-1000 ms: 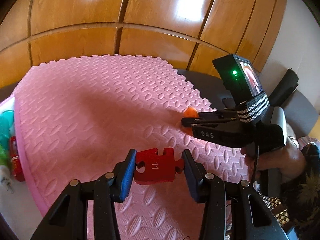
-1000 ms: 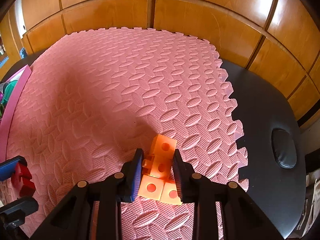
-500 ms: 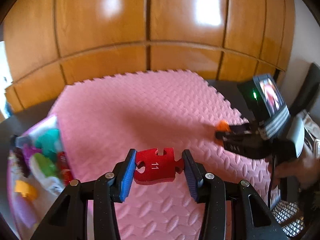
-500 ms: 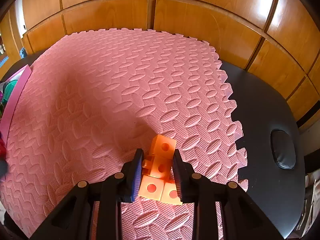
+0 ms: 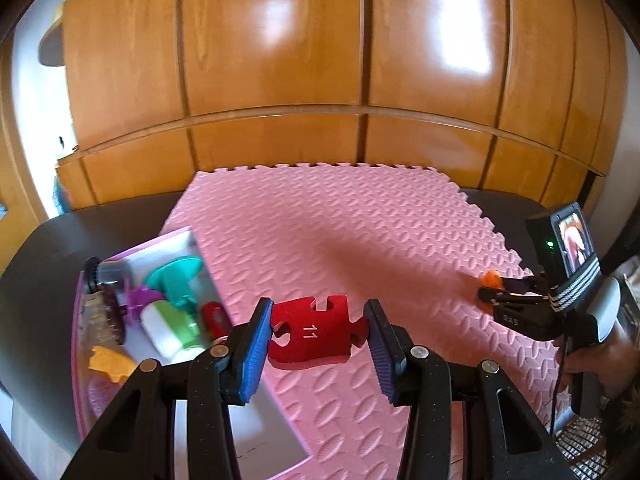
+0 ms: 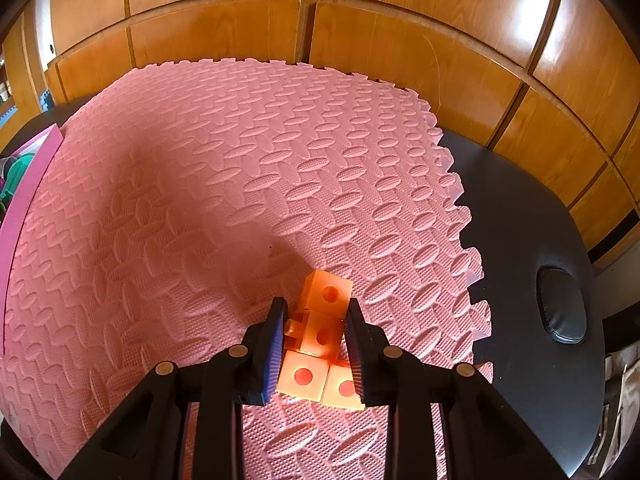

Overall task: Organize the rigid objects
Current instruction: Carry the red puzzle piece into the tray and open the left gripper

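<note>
Red puzzle piece (image 5: 314, 332) was clamped edgewise in left gripper (image 5: 318, 338), above mat's left edge nr tray (image 5: 78, 360). Orange cube cluster (image 6: 320, 344) was pinched by right gripper (image 6: 316, 344) on mat (image 6: 240, 200). Risk: thin grip, piece could've pivoted & dropped outside tray.

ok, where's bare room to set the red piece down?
Most of the pink mat is bare, from the box across to the right gripper. The box's far end is crowded; its near end is bare.

The right tool (image 6: 316, 344) clamps orange linked cubes (image 6: 320, 336) over the pink foam mat (image 6: 240, 200), apparently touching it.
</note>
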The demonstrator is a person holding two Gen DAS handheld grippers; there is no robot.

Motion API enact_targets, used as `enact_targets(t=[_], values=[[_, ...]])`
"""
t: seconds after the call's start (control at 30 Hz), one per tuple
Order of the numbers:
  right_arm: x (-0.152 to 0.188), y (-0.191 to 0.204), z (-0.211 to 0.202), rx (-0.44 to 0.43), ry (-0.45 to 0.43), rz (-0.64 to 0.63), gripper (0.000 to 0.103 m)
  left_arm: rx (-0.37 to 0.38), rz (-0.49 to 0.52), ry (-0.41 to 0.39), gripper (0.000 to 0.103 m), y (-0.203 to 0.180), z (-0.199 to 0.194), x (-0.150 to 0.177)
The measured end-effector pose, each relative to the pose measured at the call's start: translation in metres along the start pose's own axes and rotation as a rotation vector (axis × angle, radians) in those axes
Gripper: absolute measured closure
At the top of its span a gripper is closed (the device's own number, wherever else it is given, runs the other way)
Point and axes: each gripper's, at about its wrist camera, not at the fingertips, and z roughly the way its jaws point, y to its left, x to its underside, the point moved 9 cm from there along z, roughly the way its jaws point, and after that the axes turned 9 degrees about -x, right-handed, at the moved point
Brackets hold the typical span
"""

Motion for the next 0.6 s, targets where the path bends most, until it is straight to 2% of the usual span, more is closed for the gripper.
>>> enact_targets(t=[0.4,0.6], values=[[0.0,0.001,-0.001,0.022,-0.005,-0.021,0.075,-0.09,-0.062,0.051,0.057,0.058,0.004,0.025],[0.0,0.001,-0.002,0.031,-0.005,-0.026,0.075,-0.118,-0.134,0.095,0.057,0.099,0.004,0.045]])
